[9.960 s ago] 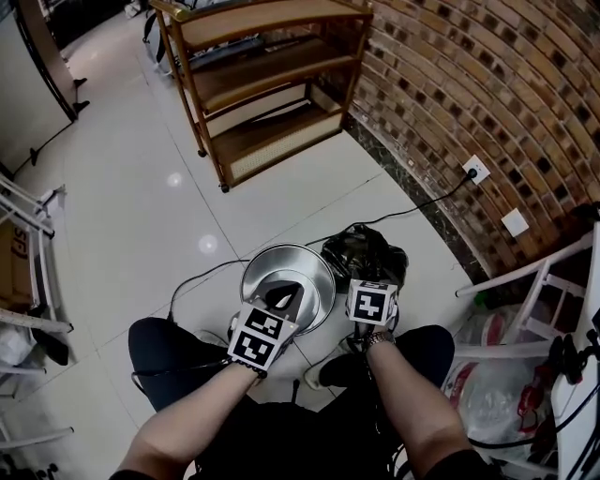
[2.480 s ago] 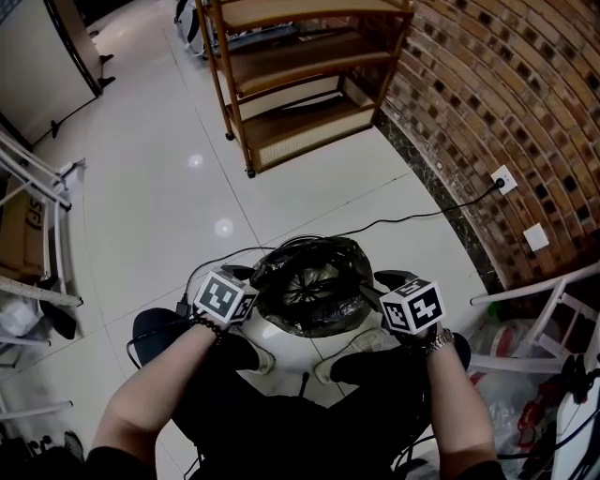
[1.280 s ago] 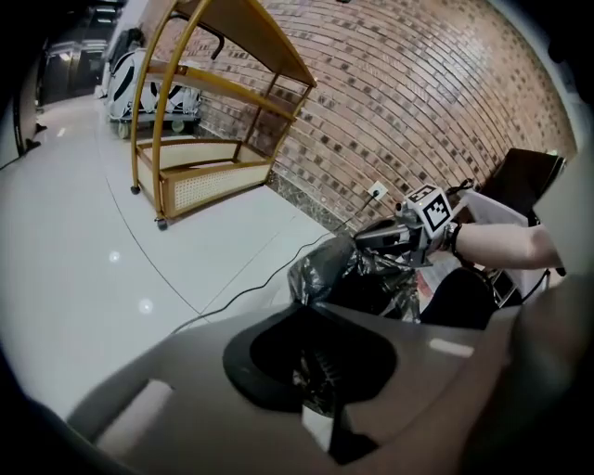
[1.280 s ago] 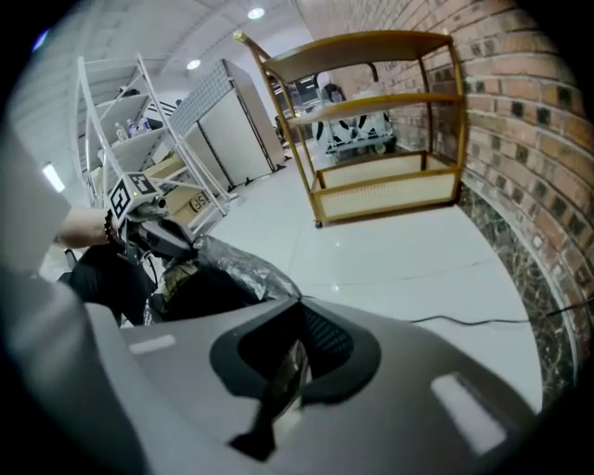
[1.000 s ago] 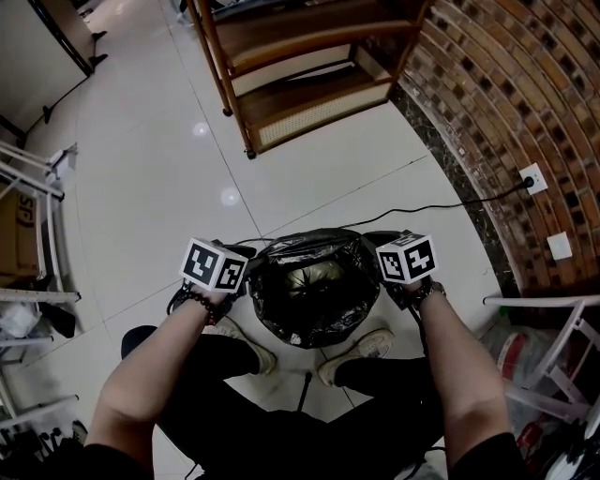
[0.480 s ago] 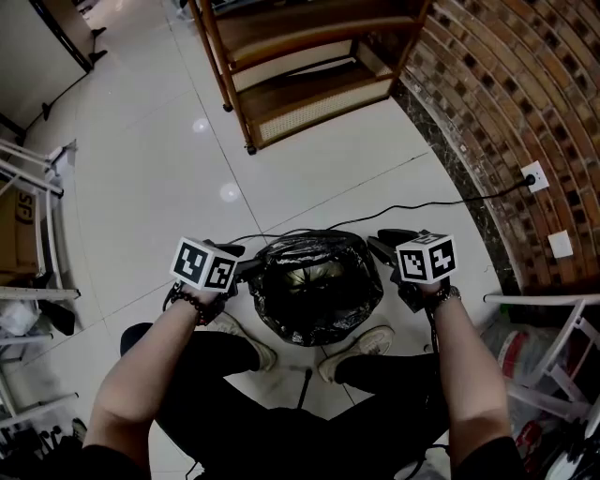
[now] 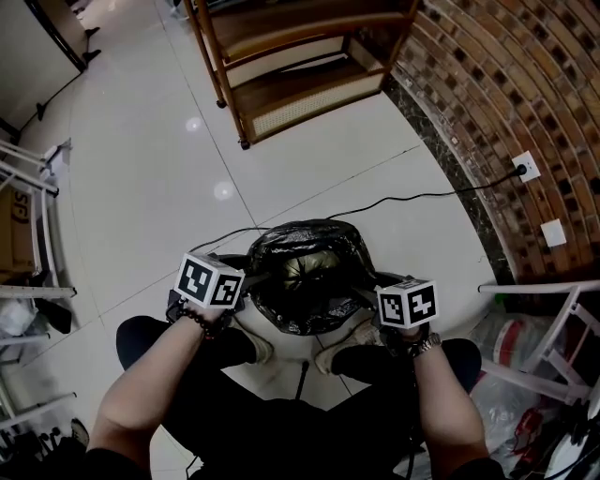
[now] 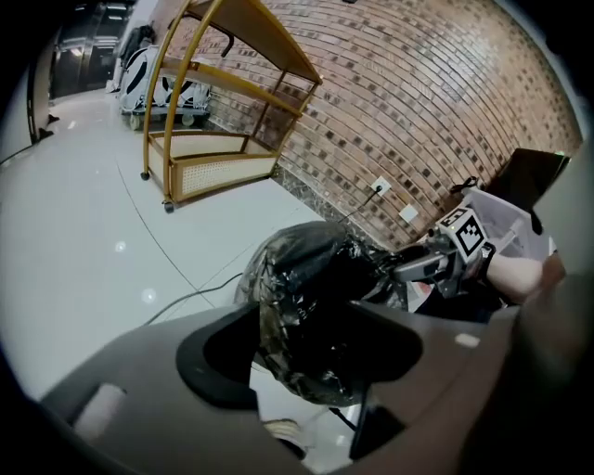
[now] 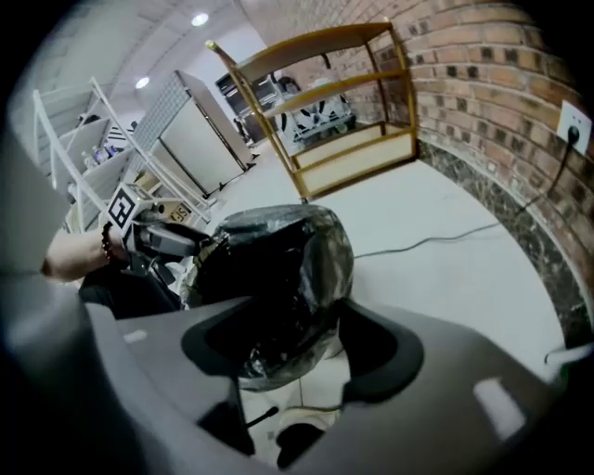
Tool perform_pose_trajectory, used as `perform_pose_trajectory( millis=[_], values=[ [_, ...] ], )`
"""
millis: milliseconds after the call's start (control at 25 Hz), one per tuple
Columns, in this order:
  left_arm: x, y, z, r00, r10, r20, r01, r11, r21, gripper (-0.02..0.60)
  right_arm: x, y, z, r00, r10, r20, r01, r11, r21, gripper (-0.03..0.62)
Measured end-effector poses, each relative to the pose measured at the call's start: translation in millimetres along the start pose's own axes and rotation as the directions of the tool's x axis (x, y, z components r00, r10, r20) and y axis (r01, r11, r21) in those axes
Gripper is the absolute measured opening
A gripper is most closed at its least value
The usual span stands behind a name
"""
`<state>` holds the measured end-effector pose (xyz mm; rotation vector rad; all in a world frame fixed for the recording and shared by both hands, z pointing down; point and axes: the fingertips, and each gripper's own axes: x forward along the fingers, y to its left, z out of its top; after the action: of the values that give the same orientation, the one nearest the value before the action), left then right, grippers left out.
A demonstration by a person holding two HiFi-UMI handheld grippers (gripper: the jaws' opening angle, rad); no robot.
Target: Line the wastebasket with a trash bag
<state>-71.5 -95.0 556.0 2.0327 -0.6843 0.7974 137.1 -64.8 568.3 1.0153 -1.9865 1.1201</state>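
Head view: the black trash bag [image 7: 319,239] covers the wastebasket [image 7: 304,271] on the floor, just ahead of the person's shoes [image 7: 343,337]. The left gripper [image 7: 246,286] and right gripper [image 7: 367,302] flank it, their jaws having just been opening, now wide and pressing nothing. A cable [image 7: 412,197] runs behind it to the brick wall [image 7: 506,84], and only the right gripper view shows ceiling lights [image 9: 197,19].

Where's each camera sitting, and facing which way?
Head view: on the head, steeply down at the wastebasket in its trash bag; shows forearms, left gripper, right gripper.
Left gripper view: on that gripper, facing the brick wall over the wastebasket; jaws apart.
Right gripper view: on that gripper, facing the shelf; jaws apart.
Shared: both gripper views show the wastebasket and the opposite gripper; jaws have just been opening, off the trash bag.
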Motion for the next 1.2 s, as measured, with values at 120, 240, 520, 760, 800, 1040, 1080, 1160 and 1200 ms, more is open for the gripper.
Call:
perform_pose_trajectory(
  millis=[120, 240, 520, 760, 800, 1040, 1080, 1160, 1200],
  values=[
    [15.8, -5.6, -15.1, 0.999, -0.002, -0.039, 0.002, 1.000, 0.009, 0.262, 13.7, 1.2, -15.8, 1.000, -0.008, 0.002, 0.008, 0.997, 0.074, 0.267],
    [25.3, -4.4, -21.7, 0.999, 0.011, -0.052, -0.010, 1.000, 0.023, 0.265, 21.5, 1.2, -18.6, 0.999, -0.030, 0.023, 0.027, 0.995, 0.100, 0.267],
    [38.5, 9.7, -24.5, 0.999, 0.026, -0.048, -0.024, 0.999, 0.033, 0.265, 32.5, -4.9, -17.0, 0.994, -0.097, 0.059, 0.090, 0.991, 0.100, 0.267],
    [37.9, 24.1, -16.4, 0.999, 0.040, -0.007, -0.040, 0.999, 0.014, 0.269, 37.0, -7.3, -16.0, 0.990, -0.121, 0.077, 0.116, 0.991, 0.061, 0.267],
    [35.3, 25.7, -14.2, 0.999, 0.043, 0.003, -0.043, 0.999, 0.007, 0.273, 32.7, -6.4, -12.3, 0.989, -0.120, 0.088, 0.116, 0.992, 0.049, 0.267],
    [8.3, 25.8, 1.7, 0.997, 0.065, 0.052, -0.066, 0.998, 0.022, 0.299, -20.9, -9.9, 30.4, 0.971, -0.154, 0.184, 0.174, 0.980, -0.095, 0.285],
    [1.2, 25.2, 6.1, 0.995, 0.075, 0.061, -0.077, 0.996, 0.035, 0.304, -27.2, -9.1, 40.7, 0.968, -0.158, 0.196, 0.188, 0.971, -0.146, 0.285],
    [-13.8, 24.3, 16.1, 0.990, 0.111, 0.081, -0.117, 0.990, 0.081, 0.308, -27.9, -0.3, 59.6, 0.970, -0.143, 0.194, 0.196, 0.937, -0.289, 0.285],
    [-19.9, 23.0, 21.4, 0.987, 0.132, 0.090, -0.142, 0.983, 0.116, 0.308, -22.6, 6.7, 67.5, 0.975, -0.130, 0.181, 0.190, 0.910, -0.369, 0.285]
  ],
)
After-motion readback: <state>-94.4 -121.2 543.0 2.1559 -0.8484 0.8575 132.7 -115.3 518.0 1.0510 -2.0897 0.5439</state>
